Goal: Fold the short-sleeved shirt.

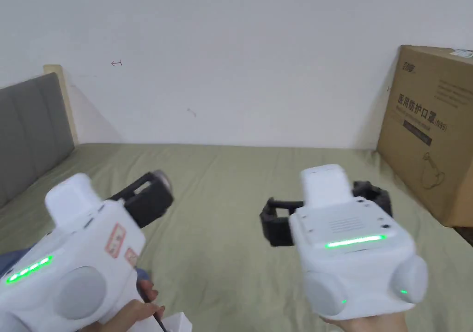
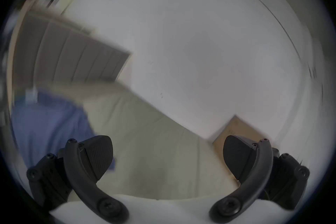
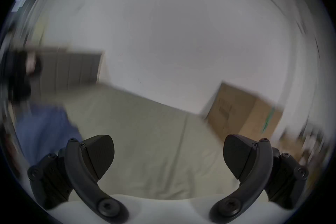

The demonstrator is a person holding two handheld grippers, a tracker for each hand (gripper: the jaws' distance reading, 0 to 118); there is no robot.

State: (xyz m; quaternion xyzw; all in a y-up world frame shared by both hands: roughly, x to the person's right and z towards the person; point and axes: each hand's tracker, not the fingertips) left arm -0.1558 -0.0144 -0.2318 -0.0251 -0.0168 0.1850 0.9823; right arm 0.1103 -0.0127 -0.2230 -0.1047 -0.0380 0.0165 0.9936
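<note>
Both white handheld grippers, left (image 1: 152,194) and right (image 1: 323,213), jaws wide apart, empty, above olive-green bed sheet (image 1: 221,199) | soft blue cloth (image 2: 51,128), probably shirt, left of sheet: grasp its hem corners

Blurred throughout. Left claw (image 2: 168,158) gaping wide, black ribbed jaws at 7 and 5 o'clock, nothing between them. Olive-green bed sheet (image 2: 154,146) beneath. Blue fabric garment (image 2: 49,128) at 8 o'clock, lying on the sheet. Grey padded headboard (image 2: 72,57) at 10. Brown cardboard box (image 2: 236,129) at 4. White wall (image 2: 200,37) beyond.
</note>
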